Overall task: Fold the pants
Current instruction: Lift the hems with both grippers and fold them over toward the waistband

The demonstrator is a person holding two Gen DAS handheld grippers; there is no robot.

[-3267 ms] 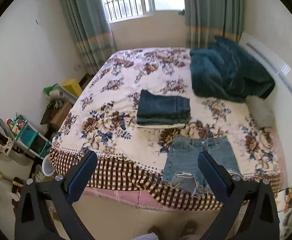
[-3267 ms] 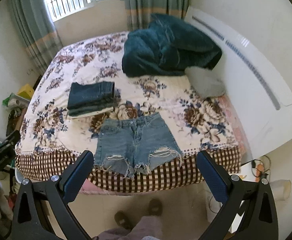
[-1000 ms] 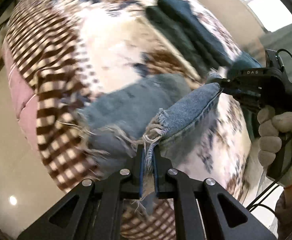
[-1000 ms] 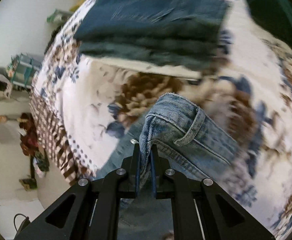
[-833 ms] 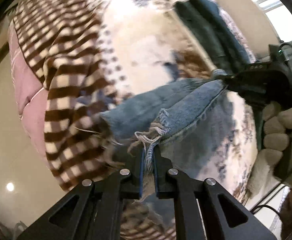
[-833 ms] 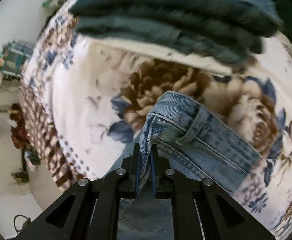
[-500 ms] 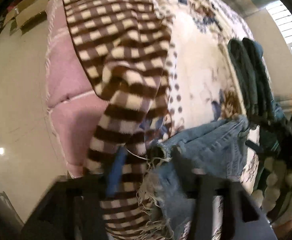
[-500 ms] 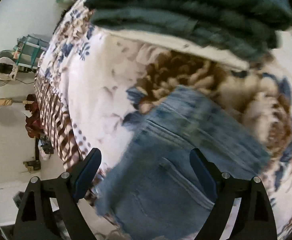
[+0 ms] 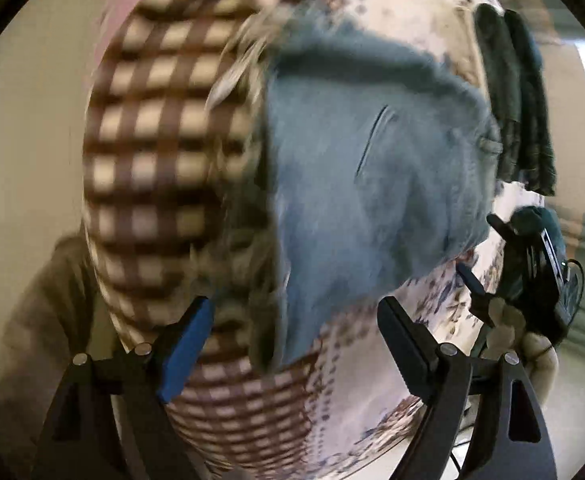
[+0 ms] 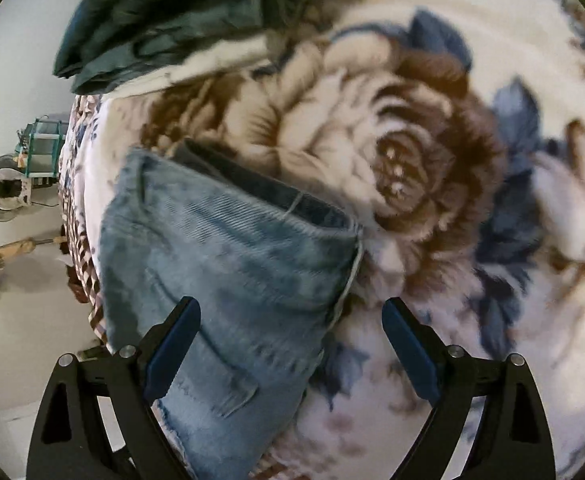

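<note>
- Lying folded in half lengthwise on the floral-print bed cover [image 10: 432, 152], the light blue frayed denim shorts [image 10: 228, 280] are showing a back pocket on top; the waistband end is sitting toward the middle of the bed, the frayed hem near the brown-and-cream checked border [image 9: 160, 152] at the bed's edge.
- Hovering over the hem end, the left gripper [image 9: 294, 336] is gripping nothing, jaws wide apart.
- Hovering over the waistband corner, the right gripper [image 10: 290, 330] is likewise carrying nothing, jaws spread.
- Sitting just beyond the shorts, a stack of dark blue folded jeans [image 9: 516, 96] is apart from them.
- Judging progress: first fold (leg over leg) looks done. Remaining, probably: a crosswise fold bringing hem to waistband, then placing on or beside the stack.
- Noting motion blur in both views; finer fabric detail is not readable.
</note>
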